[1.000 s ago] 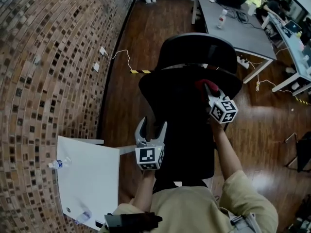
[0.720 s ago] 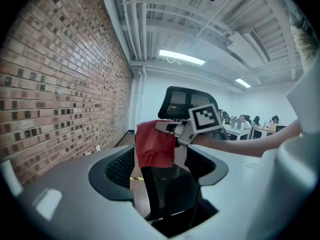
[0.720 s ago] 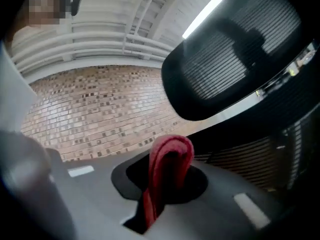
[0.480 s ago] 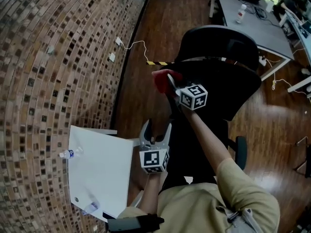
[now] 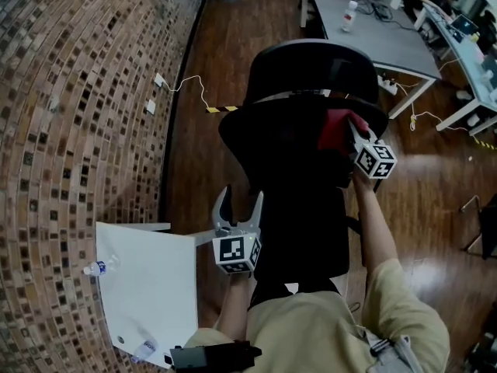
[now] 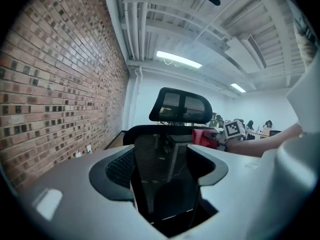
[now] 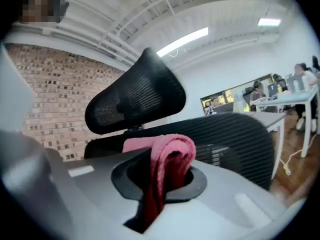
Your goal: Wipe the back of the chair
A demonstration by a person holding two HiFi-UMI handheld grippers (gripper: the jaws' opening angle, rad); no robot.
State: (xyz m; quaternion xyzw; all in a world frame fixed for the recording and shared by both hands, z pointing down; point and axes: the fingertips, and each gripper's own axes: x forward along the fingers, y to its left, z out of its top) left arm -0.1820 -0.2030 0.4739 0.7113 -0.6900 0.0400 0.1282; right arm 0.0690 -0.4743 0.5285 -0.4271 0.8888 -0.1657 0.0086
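The black mesh chair [image 5: 299,216] stands in front of me, its back toward me and its headrest [image 5: 311,64] beyond. My right gripper [image 5: 351,133] is shut on a folded red cloth [image 5: 334,129] and holds it against the right side of the back's upper rim. In the right gripper view the red cloth [image 7: 169,156] fills the gap between the jaws. My left gripper [image 5: 241,196] hovers by the back's lower left edge. Its jaws have just been closing a little but still stand apart with nothing clamped; the mesh back [image 6: 160,156] shows beyond them.
A white table [image 5: 147,286] with a small bottle [image 5: 92,267] stands at my left, against the brick wall [image 5: 70,130]. A grey desk [image 5: 373,37] with a bottle and devices lies beyond the chair. A cable [image 5: 190,92] runs across the wooden floor.
The right gripper swept the red cloth left along the top of the chair's back, then back to the right side. The left gripper stayed where it was.
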